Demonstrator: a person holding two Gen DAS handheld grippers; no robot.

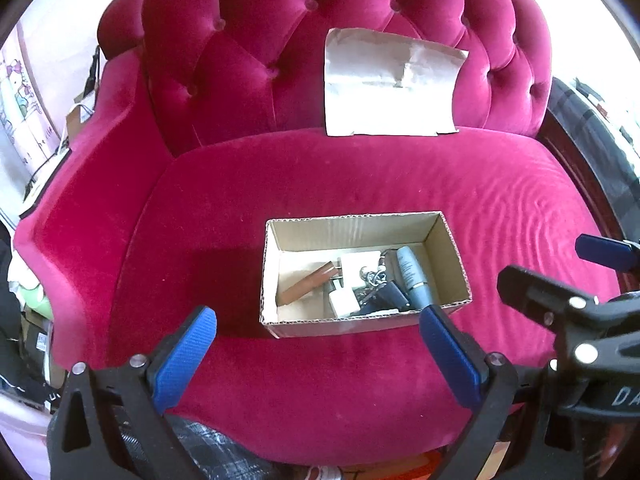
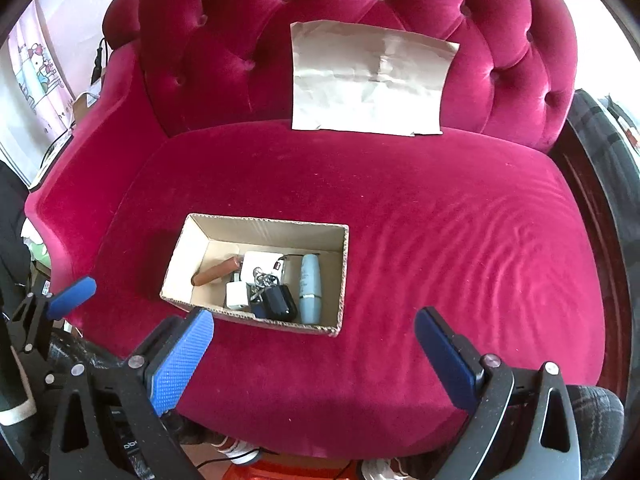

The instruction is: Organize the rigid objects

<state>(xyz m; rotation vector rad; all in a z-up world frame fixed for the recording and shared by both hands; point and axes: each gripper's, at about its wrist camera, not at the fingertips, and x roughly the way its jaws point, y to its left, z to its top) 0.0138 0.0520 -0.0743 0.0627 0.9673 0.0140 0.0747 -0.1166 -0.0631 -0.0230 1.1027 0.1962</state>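
An open cardboard box sits on the crimson velvet sofa seat. Inside lie a brown cylinder, a pale blue tube, a white block, a dark key fob and a metal key ring. My left gripper hangs open above the box's near side, nothing between its blue pads. My right gripper is open too, empty, above the seat just in front of the box.
A creased sheet of brown paper leans against the tufted backrest. The sofa's left armrest rises beside the seat. Clutter and a cartoon curtain stand off to the left; dark plaid fabric lies to the right.
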